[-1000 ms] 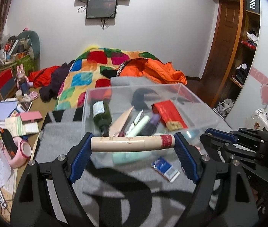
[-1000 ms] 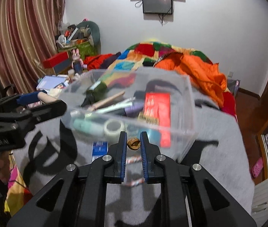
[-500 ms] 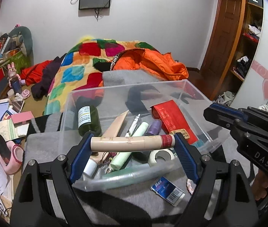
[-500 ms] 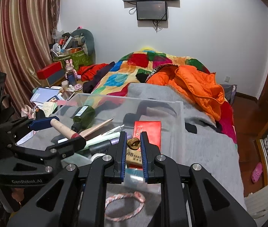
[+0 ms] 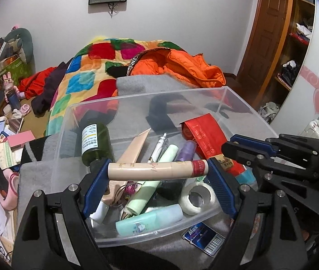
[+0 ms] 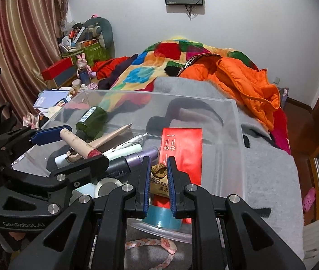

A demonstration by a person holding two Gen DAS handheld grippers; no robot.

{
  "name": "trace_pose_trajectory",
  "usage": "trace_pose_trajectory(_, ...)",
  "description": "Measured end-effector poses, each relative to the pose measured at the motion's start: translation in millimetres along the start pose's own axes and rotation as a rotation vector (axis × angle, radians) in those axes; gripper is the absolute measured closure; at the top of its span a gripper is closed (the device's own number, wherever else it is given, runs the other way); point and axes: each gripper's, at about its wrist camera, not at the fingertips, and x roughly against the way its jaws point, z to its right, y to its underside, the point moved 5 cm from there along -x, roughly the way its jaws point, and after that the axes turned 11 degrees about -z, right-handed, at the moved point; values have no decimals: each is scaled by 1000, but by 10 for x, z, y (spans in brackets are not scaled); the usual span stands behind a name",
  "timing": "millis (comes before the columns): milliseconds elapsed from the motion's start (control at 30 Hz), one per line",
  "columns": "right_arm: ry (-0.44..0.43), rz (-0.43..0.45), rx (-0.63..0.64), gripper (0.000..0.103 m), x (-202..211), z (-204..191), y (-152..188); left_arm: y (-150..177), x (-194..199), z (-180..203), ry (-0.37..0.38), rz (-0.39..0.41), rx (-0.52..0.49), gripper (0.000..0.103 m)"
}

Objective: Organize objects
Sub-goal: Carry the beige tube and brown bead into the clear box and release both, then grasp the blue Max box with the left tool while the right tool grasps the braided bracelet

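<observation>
1. The jaws of the left gripper (image 5: 158, 168) are spread wide, clamping a beige tube (image 5: 157, 169) end to end; the right gripper (image 6: 157, 173) is nearly closed on a small brown object (image 6: 158, 171).
2. Both are held over the clear bin (image 5: 238, 99) at frame centre, the tube's long axis crosswise.
3. In the bin lie a green bottle (image 5: 95, 140), red packet (image 5: 204, 137), tape roll (image 5: 197, 195) and pens.

Both wrist views overlook bin (image 5: 245, 103)

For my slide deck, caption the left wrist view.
Left gripper holds a beige tube crosswise above the cluttered clear bin.
</observation>
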Motion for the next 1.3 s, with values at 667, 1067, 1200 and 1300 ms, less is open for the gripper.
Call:
trace_pose_trajectory(667,-13,16,-14,78,244,41,79,63,295,74,-21,35,-23,11)
trace_pose_trajectory(1067,7,63,-66,65,613,221,369,301,598,107,-21,64,-5,8)
trace_pose_trajectory(1200,33,74,-41,61,683,155,515,461,575,163,-9,40,-5,8)
trace_pose_trajectory(1300,56,62,-16,61,682,83,627,587,532,218,-8,20,-8,8)
